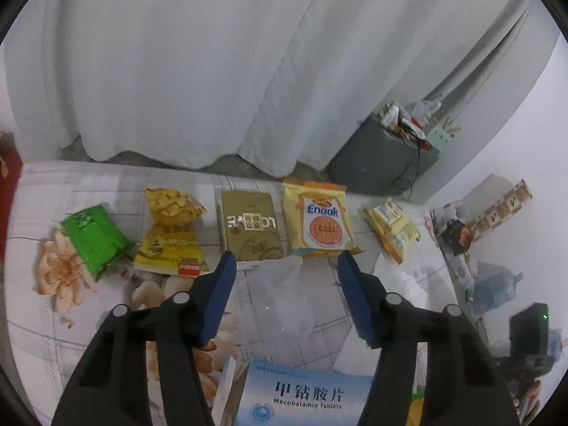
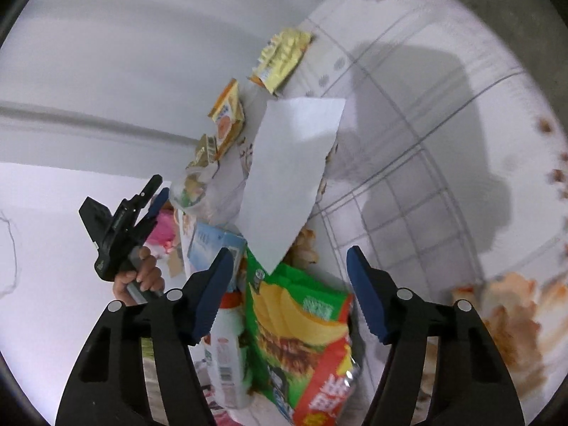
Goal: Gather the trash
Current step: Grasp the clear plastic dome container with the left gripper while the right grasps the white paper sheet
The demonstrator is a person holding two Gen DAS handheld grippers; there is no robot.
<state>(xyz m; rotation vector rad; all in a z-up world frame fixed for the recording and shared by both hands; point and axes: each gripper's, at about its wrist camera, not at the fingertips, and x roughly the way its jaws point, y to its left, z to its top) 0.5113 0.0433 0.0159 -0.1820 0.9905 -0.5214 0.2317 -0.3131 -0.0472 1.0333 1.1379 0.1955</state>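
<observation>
Left wrist view: trash all lined up on the bed, nothing grabbed yet.

Left wrist view has the left hand-held gripper [image 1: 285, 259] with jaws apart and empty, hovering just short of a row of wrappers on the flowery bedsheet [image 1: 46, 184]: green packet [image 1: 94, 243], yellow chip bag [image 1: 170, 234], gold box [image 1: 250, 229], Enaak packet [image 1: 319, 222], small yellow wrapper [image 1: 392, 229]. The gold box and Enaak packet sit right off its tips, and a tablet box [image 1: 305, 397] lies below. Right wrist view: right hand-held gripper [image 2: 289, 261] also open and empty, over a green-and-red snack bag [image 2: 301, 333], white paper [image 2: 291, 174] beyond. Looks like collecting has barely started.
</observation>
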